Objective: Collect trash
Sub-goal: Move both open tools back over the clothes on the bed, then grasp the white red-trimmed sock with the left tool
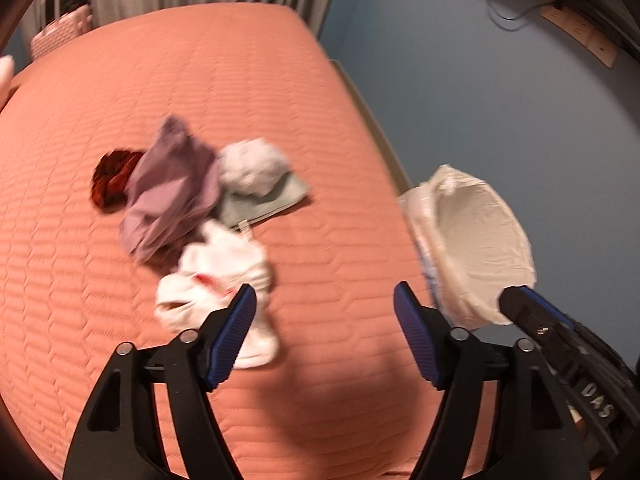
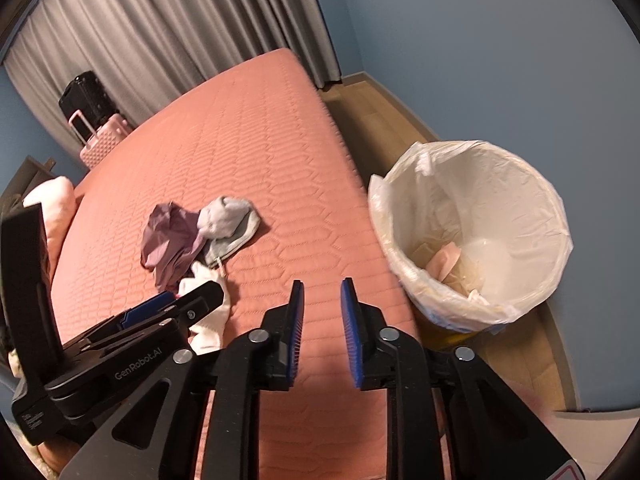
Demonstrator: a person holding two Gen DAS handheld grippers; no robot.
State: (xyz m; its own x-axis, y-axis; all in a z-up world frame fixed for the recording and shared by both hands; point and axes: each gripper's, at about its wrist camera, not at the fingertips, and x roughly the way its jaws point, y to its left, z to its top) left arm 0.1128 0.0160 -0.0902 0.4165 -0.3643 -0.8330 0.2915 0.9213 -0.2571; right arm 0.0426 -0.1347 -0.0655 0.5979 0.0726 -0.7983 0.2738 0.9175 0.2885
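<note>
Far left, beyond the bed (image 2: 248, 128): pink suitcase (image 2: 102, 142) with black suitcase (image 2: 86, 98) behind it, against grey curtains (image 2: 168, 28).

Centre of the bed: heap of soft items, touching or overlapping. Left to right: dark red item (image 1: 114, 180), partly covered and too blurred to identify; crumpled purple cloth (image 1: 172, 188); white crumpled wad (image 1: 252, 166), possibly tissue, resting on a grey-green cloth (image 1: 268, 202). Nearest edge of heap: white crumpled piece with red marks (image 1: 216, 292).

Left hand-held gripper (image 1: 325, 332): jaws well apart, nothing between them, left pad just over the white crumpled piece. No contact confirmed.

Right hand-held gripper (image 2: 322, 324): jaws slightly apart, empty, over bare bedcover between heap and bin.

Right of the bed, on the wooden floor (image 2: 520, 364): lined trash bin (image 2: 536, 184), close against the mattress edge. Inside: a pinkish piece and pale scraps at the bottom.

Progress, judged: partly done. Some waste already binned; entire heap on the bed not yet collected. Probable next pick: white crumpled piece, by the left hand-held gripper.
</note>
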